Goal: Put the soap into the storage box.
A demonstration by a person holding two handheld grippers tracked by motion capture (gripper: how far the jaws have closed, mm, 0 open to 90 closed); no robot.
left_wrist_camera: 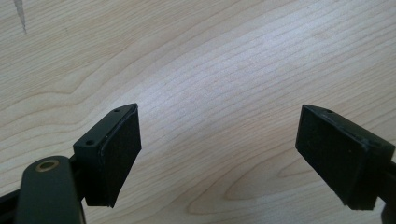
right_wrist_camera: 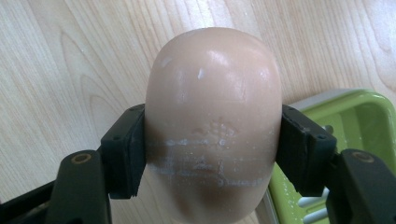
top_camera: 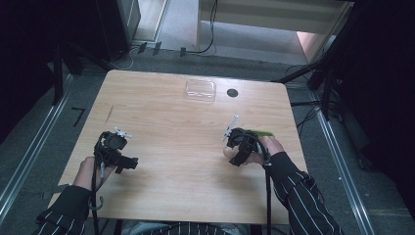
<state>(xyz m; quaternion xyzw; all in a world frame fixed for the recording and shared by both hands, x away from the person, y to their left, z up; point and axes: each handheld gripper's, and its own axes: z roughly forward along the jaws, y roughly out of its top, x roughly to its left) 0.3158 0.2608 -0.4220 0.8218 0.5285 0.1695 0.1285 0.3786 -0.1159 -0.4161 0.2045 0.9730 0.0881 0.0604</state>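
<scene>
A pale pink bar of soap (right_wrist_camera: 212,126) with rounded edges sits between the two jaws of my right gripper (right_wrist_camera: 212,154), which is shut on its sides just above the wooden table (top_camera: 171,127). A green soap dish (right_wrist_camera: 359,126) lies close beside it; in the high view the soap dish (top_camera: 262,132) peeks out behind the right gripper (top_camera: 240,144). My left gripper (left_wrist_camera: 219,154) is open, its pads wide apart over bare wood, and in the high view the left gripper (top_camera: 117,147) rests near the table's left side.
A clear plastic lid or tray (top_camera: 200,89) lies at the table's far edge, with a round black cable hole (top_camera: 232,92) to its right. Dark stands and cables surround the table on the floor.
</scene>
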